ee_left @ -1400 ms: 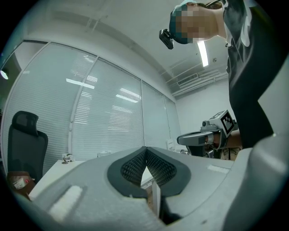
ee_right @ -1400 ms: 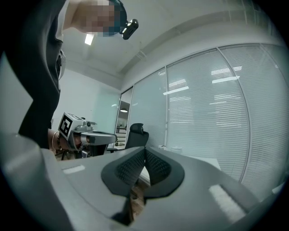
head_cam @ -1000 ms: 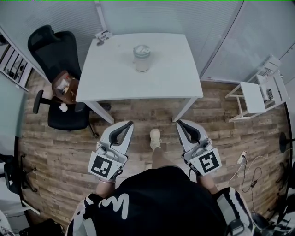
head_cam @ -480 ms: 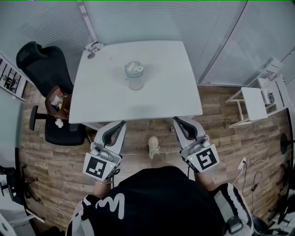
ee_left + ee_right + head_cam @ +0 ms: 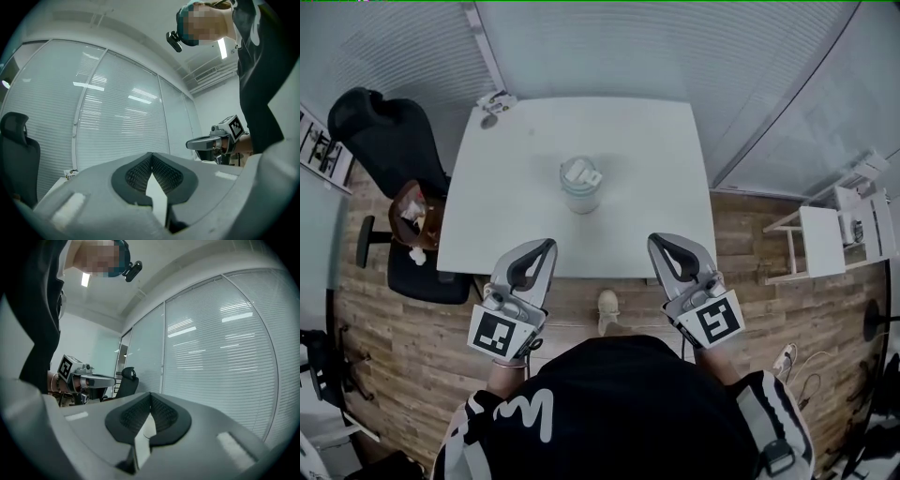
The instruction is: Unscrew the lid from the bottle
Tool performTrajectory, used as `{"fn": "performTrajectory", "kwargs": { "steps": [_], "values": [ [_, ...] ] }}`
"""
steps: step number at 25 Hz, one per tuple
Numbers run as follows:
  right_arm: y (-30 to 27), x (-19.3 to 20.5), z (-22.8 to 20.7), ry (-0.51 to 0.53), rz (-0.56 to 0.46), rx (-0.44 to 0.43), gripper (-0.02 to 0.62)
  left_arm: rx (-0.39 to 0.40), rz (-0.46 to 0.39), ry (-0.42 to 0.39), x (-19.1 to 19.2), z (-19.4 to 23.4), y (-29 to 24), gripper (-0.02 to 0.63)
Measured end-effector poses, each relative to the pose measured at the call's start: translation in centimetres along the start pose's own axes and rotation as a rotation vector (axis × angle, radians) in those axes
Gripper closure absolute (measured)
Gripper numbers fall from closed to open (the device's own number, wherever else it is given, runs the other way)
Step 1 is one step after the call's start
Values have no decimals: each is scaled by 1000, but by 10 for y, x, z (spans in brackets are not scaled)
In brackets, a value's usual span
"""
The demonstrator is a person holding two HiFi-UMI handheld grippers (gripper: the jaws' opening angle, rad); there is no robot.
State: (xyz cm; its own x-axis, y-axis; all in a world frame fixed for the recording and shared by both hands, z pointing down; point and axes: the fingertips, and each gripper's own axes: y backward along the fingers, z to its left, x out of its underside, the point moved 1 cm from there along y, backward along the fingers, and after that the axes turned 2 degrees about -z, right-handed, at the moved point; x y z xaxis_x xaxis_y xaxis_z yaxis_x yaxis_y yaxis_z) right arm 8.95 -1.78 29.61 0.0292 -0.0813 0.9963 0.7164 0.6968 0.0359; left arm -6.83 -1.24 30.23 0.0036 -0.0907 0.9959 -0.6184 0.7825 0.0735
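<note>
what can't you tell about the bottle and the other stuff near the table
- Bottle, head view: too small to show its contents or how tight the lid sits.
- Both gripper views: bottle not shown; the shut jaws fill the lower part.
- Small thing at the table's far left corner, head view: too small to name.

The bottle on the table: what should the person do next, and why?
Probably open the left hand-held gripper and reach to the bottle: that one and the right hand-held gripper are both shut, empty, at the table's near edge.
</note>
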Motion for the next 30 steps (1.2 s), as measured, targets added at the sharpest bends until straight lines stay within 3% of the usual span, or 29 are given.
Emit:
{"fn": "performTrajectory", "kwargs": {
  "steps": [16,30],
  "values": [
    [-58,10,-77,-12,1,-49,594,-80,24,-10,8,50,-60,611],
    [-71,16,-85,-17,17,-58,594,-78,55,-17,16,71,-70,611]
  ]
}}
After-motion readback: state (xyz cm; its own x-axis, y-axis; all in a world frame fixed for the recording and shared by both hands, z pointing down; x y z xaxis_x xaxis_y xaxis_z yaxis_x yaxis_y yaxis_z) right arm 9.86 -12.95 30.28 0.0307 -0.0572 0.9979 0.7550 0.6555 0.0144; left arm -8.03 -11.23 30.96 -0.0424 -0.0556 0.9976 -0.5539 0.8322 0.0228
